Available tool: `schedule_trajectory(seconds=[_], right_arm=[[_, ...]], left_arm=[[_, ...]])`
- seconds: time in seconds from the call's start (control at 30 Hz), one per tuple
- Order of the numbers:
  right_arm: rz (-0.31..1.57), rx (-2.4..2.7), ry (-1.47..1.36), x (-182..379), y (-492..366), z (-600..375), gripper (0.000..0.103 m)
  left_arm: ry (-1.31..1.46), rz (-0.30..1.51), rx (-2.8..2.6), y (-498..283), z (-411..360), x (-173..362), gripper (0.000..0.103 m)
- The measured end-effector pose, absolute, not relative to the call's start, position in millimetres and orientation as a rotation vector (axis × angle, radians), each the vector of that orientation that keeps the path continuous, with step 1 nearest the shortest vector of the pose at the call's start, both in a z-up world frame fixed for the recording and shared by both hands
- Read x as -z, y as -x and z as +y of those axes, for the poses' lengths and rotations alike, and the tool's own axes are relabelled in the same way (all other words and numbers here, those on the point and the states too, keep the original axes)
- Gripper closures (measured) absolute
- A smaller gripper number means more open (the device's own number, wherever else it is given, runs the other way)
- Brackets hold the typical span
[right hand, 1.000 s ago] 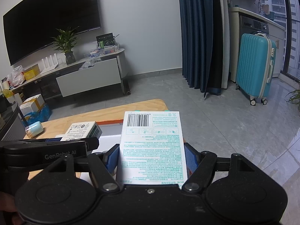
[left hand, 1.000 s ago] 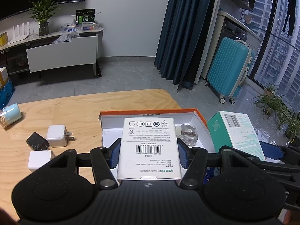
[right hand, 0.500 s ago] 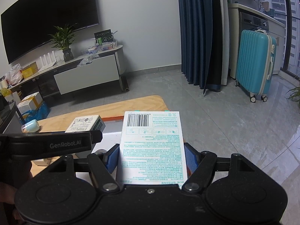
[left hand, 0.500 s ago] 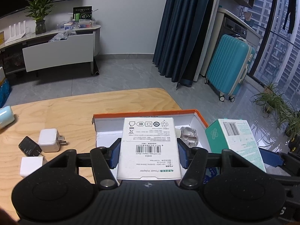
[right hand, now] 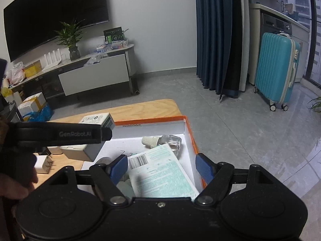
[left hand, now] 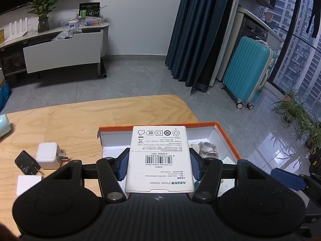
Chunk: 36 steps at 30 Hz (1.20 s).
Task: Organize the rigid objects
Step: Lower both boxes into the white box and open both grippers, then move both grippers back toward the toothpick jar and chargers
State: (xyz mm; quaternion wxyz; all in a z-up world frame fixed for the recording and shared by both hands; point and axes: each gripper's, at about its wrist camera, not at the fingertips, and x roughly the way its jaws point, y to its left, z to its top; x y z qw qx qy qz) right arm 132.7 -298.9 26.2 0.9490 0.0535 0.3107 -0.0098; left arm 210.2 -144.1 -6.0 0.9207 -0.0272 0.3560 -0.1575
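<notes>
1. Two grippers are over the shallow white cardboard box with the orange rim (left hand: 226,138), which sits on the pale plywood table (left hand: 80,118) near its far corner.
2. Left gripper (left hand: 159,163): its blue pads are clamped tight on both sides of the white power-adapter carton with a barcode (left hand: 159,156), held flat above the box's left half.
3. Right gripper (right hand: 161,169): the jaws are opening, and its blue pads stand clear of the white-and-green printed carton (right hand: 160,173), which lies tilted and a little blurred inside the box between them.
4. Just beyond that carton, a clear glass bottle with a cream ribbed cap (right hand: 166,141) lies on its side on the box floor.
5. Seen from the right wrist, the left gripper's black arm crosses the frame at left, carrying its carton over the box's near-left corner.
6. Out on the table, left of the box: a white cube plug charger (left hand: 49,154), a black plug charger (left hand: 27,162) touching it, and a white block (left hand: 28,183) partly hidden by the gripper.
7. One pale blue cylinder (left hand: 4,124) sits at the far left edge of the table.
</notes>
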Motion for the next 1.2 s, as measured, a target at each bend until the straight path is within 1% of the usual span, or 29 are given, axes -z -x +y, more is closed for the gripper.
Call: schedule_trajectory(seconds=[0.33, 0.4, 0.47, 0.53, 0.7, 0.97, 1.2], right_arm=[[0.583, 0.033, -0.130, -36.7, -117.4, -307.8, 0.015], [0.577, 0.024, -0.130, -38.6, -115.8, -306.6, 0.015], [0.574, 0.017, -0.126, -39.7, -114.9, -305.3, 0.015], [0.571, 0.007, -0.124, -41.5, -114.4, -302.0, 0.015], [0.567, -0.019, -0.112, -45.3, -113.8, -289.6, 0.015], [0.569, -0.072, -0.083, -50.7, -112.3, -264.1, 0.014], [0.581, -0.128, -0.054, -51.6, -114.2, -234.4, 0.014]], left_arm=[[0.042, 0.778, 0.369, -227.0, -155.9, 13.0, 0.042], [0.058, 0.782, 0.383, -226.6, -153.7, 13.1, 0.033], [0.066, 0.779, 0.385, -223.0, -150.0, 11.6, 0.029], [0.071, 0.779, 0.382, -219.0, -145.8, 9.0, 0.028], [0.074, 0.771, 0.347, -206.9, -130.5, 1.8, 0.021], [0.092, 0.762, 0.272, -181.4, -96.9, -5.3, 0.014], [0.119, 0.754, 0.188, -166.6, -58.1, -9.9, 0.014]])
